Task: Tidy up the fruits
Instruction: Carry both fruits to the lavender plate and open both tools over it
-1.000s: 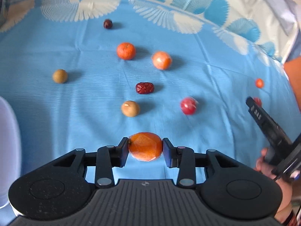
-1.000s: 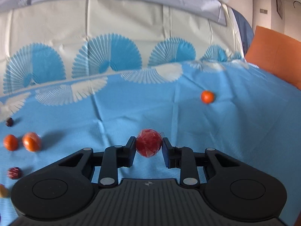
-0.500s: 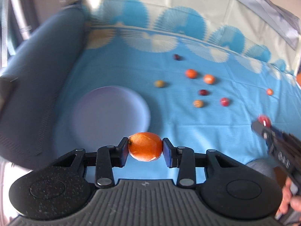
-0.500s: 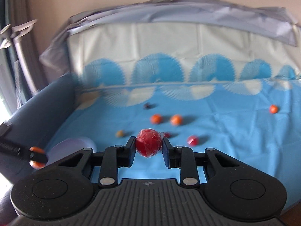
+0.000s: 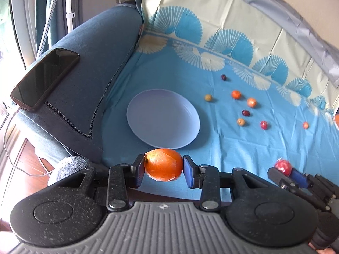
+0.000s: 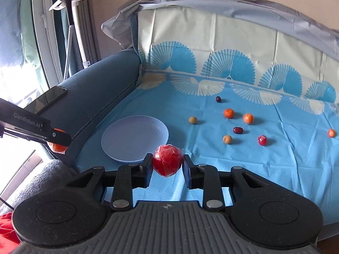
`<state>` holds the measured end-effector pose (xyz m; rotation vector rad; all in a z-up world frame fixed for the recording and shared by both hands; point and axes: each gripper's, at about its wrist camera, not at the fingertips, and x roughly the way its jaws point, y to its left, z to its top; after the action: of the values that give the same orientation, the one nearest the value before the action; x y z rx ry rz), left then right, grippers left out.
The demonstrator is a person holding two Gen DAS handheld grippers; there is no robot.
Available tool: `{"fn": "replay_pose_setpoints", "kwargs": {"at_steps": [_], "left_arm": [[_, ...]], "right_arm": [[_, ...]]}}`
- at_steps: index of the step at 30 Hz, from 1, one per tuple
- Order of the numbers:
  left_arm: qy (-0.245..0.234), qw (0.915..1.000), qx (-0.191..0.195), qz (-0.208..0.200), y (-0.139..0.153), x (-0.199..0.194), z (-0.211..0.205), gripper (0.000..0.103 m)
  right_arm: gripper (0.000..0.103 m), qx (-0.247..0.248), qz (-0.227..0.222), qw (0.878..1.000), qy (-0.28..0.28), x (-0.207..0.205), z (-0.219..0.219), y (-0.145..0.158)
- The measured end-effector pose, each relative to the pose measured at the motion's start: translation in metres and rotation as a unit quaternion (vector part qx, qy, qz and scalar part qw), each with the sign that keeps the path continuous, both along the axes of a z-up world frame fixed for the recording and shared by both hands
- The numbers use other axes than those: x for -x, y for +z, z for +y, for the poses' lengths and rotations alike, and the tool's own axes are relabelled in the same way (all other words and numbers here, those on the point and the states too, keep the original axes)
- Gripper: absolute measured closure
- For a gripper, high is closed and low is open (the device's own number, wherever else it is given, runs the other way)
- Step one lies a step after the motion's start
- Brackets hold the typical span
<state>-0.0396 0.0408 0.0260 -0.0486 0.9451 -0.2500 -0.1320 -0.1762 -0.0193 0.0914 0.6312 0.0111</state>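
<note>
My left claw (image 5: 163,165) pinches an orange fruit (image 5: 163,164); my right claw (image 6: 168,163) pinches a red fruit (image 6: 168,162) near the plate (image 6: 118,148).

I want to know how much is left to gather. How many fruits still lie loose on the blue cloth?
8, all right of the empty plate: dark one farthest back, tan, two orange, dark red, tan, red, orange far right. None looks hidden.

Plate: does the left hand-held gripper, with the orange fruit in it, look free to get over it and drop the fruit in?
Probably yes. The left hand-held gripper holds the orange fruit just short of the plate's near rim, with nothing between them. The plate is bare, and the right hand-held gripper sits off to the side.
</note>
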Motion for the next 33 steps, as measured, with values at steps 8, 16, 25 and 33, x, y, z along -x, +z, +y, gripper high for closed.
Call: {"fn": "replay_pose_setpoints", "kwargs": {"at_steps": [8, 16, 25, 33], "left_arm": [[0.0, 0.9999, 0.015, -0.007, 0.002, -0.002, 0.006, 0.061], [-0.002, 0.9997, 0.01, -0.024, 0.004, -0.027, 0.011, 0.061], [-0.019, 0.9997, -0.006, -0.015, -0.017, -0.095, -0.005, 0.061], [-0.036, 0.998, -0.043, 0.029, -0.075, -0.159, -0.024, 0.061]], "right_arm": [[0.072, 0.021, 0.006, 1.0, 0.008, -0.004, 0.006, 0.004], [0.072, 0.03, 0.015, 0.999, 0.016, -0.033, 0.008, 0.003], [0.072, 0.031, 0.025, 0.998, 0.038, -0.109, 0.017, -0.013], [0.072, 0.033, 0.07, 0.995, 0.066, -0.177, 0.03, -0.058]]}}
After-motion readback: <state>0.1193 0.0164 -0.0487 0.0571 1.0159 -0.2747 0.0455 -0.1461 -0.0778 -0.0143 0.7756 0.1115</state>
